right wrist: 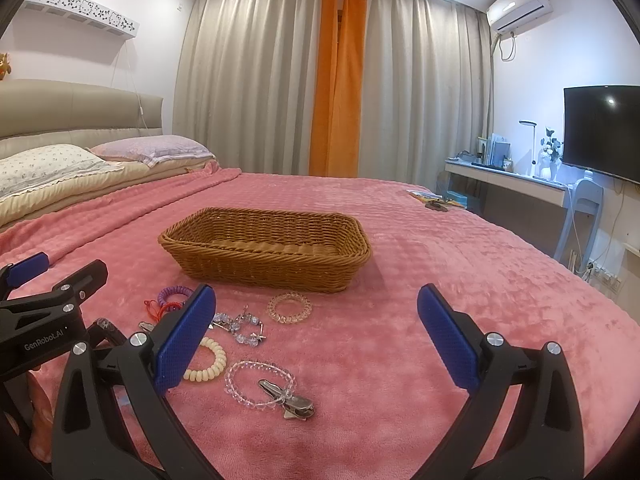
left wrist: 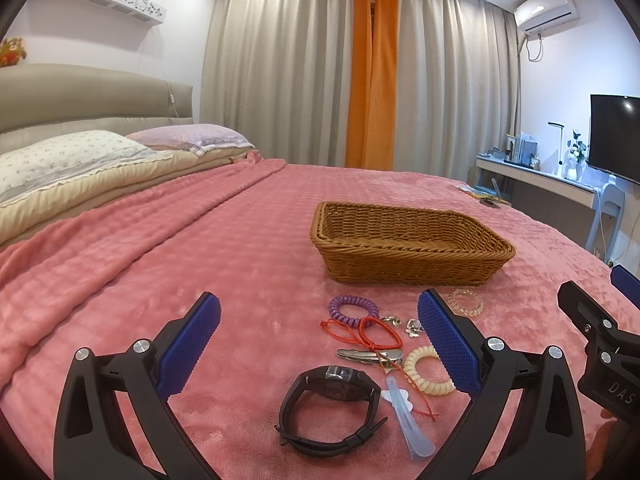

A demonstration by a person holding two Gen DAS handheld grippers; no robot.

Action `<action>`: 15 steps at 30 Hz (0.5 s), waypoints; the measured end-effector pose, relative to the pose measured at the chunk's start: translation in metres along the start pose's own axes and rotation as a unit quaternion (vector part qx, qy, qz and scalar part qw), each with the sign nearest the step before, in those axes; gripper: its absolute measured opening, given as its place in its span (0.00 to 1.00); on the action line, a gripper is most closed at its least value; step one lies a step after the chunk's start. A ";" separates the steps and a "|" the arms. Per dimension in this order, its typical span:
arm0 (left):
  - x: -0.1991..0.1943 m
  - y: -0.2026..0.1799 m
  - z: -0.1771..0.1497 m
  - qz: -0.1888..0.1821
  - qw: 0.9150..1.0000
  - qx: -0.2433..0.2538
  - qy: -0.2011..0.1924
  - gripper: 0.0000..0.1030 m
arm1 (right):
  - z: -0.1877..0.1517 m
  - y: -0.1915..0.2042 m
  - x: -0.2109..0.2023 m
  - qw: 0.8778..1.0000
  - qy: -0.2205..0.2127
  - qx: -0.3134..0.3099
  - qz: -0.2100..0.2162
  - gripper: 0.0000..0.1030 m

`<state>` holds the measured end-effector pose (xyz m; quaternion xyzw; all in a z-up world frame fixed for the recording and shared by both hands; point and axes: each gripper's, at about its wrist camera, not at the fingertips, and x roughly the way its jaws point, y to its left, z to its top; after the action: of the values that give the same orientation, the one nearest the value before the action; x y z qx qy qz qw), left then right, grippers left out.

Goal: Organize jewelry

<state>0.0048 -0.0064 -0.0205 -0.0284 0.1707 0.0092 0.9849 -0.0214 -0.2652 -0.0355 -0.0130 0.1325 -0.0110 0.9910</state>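
black watch (left wrist: 332,408) only left view

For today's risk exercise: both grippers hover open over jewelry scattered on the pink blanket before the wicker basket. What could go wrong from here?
1. The red cord bracelet lies across the silver clip; lifting one may drag the other.
2. The clear bead bracelet overlaps a metal clip, so a pinch might catch both.
3. The plush blanket could snag small charms.

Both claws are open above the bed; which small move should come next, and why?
Probably lower the open left claw onto the black watch: it lies nearest, between the claw's fingers, and the wicker basket appears empty.
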 end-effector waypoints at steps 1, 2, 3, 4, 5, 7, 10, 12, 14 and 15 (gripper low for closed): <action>0.000 0.000 0.000 0.000 1.000 0.000 0.000 0.93 | 0.000 0.000 0.000 1.000 0.000 0.000 0.000 0.93; 0.000 0.000 0.000 0.000 1.000 0.000 0.000 0.93 | 0.000 0.000 0.000 1.000 0.000 0.000 0.000 0.93; 0.000 0.000 0.000 0.000 1.000 0.000 0.000 0.93 | 0.000 0.000 0.000 1.000 0.000 0.000 0.000 0.93; 0.000 0.000 0.000 0.000 1.000 0.000 0.000 0.93 | 0.000 0.000 0.000 1.000 0.000 0.000 0.000 0.93; -0.001 0.000 0.000 0.000 1.000 -0.002 -0.001 0.93 | 0.000 0.000 0.000 1.000 0.000 0.001 -0.001 0.93; -0.003 0.003 0.002 -0.003 1.000 -0.009 -0.006 0.93 | 0.000 0.000 0.001 1.000 0.001 0.002 -0.004 0.93; -0.007 0.018 0.008 -0.015 1.000 -0.018 0.000 0.93 | -0.001 -0.005 0.005 1.000 0.011 0.011 -0.003 0.93; -0.009 0.034 0.013 -0.022 0.999 -0.032 0.010 0.93 | -0.001 -0.009 0.007 1.000 0.019 0.020 -0.005 0.93; -0.008 0.046 0.017 -0.042 0.998 -0.046 0.029 0.93 | -0.002 -0.013 0.010 0.999 0.029 0.027 -0.005 0.93; -0.006 0.053 0.016 -0.046 0.997 -0.052 0.045 0.93 | -0.003 -0.015 0.011 0.999 0.032 0.028 -0.005 0.93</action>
<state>0.0027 0.0479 -0.0058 -0.0881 0.2129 -0.0289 0.9727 -0.0118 -0.2804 -0.0409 0.0143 0.1642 -0.0198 0.9861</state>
